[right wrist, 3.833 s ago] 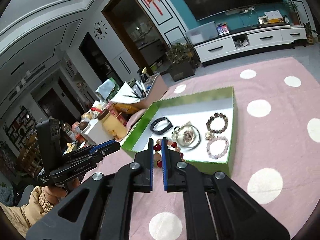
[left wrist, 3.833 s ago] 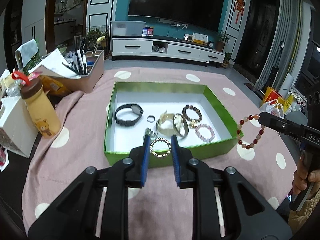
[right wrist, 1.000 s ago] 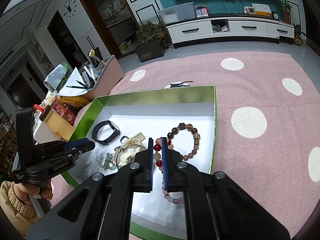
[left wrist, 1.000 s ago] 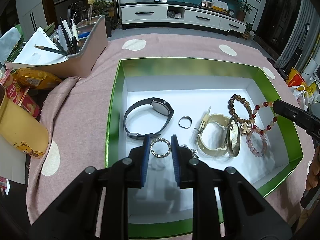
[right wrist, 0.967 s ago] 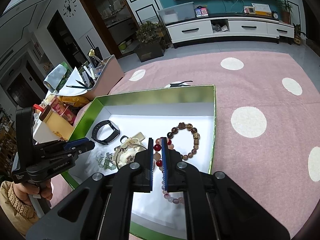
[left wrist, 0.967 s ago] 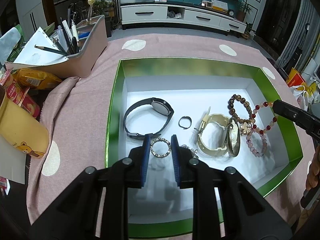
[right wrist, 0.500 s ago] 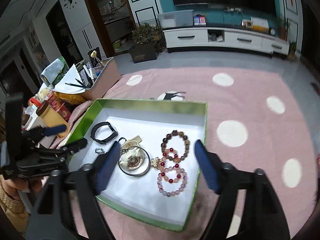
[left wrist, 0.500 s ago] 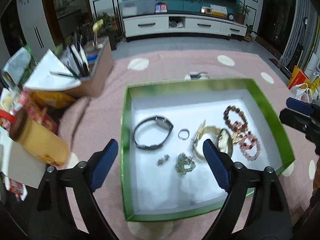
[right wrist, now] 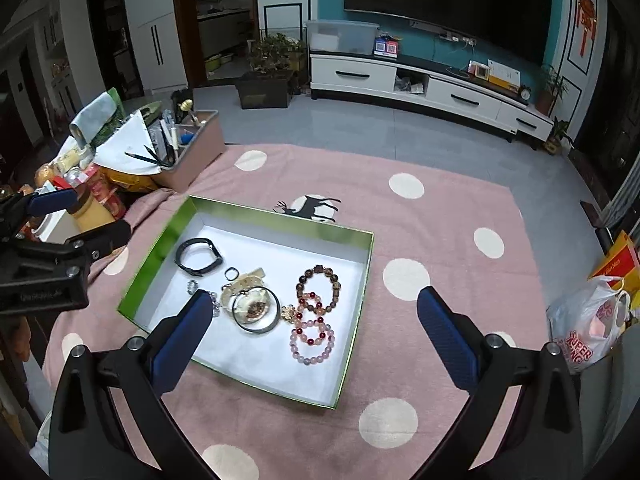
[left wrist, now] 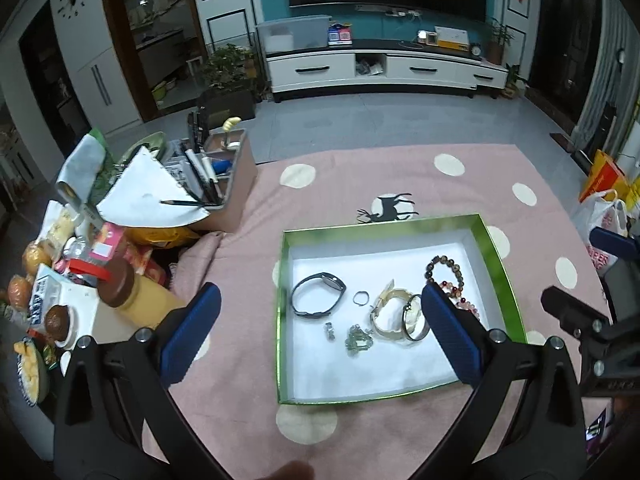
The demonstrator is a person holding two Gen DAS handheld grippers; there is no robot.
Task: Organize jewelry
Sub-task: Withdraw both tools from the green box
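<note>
The left gripper (left wrist: 318, 332) has its blue-padded fingers (left wrist: 192, 338) spread wide and holds nothing. The right gripper (right wrist: 316, 334) is spread just as wide and is also empty. Both hover above a green box (left wrist: 502, 276) with a white floor, which sits on a table (right wrist: 440, 240) under a pink cloth with cream dots.

All the jewelry lies inside the box. A black watch (left wrist: 318, 299) lies to the left, with a small ring (left wrist: 360, 298) just beside it. Below them sit a tiny sparkly piece (left wrist: 329, 331) and a green-tinted tangle (left wrist: 358, 338), too small to identify. In the middle is a gold watch (right wrist: 250, 300), touching a dark bangle (right wrist: 256, 328). To the right, a brown bead bracelet (right wrist: 318, 288), a red bead bracelet (right wrist: 310, 308) and a pink bead bracelet (right wrist: 312, 342) lie overlapping in a line.

In the left view, the right-hand finger covers part of the bangle and bracelets. In the right view, the left-hand finger hides the green tangle.

Left of the box stand an organizer (right wrist: 196, 148) with pens and paper, a yellow bottle (left wrist: 136, 294) with a brown cap, and snack packets, partly blocked by the left gripper in the right view. A plastic bag (right wrist: 588, 332) sits at the far right. A TV stand (right wrist: 420, 80) lies beyond.
</note>
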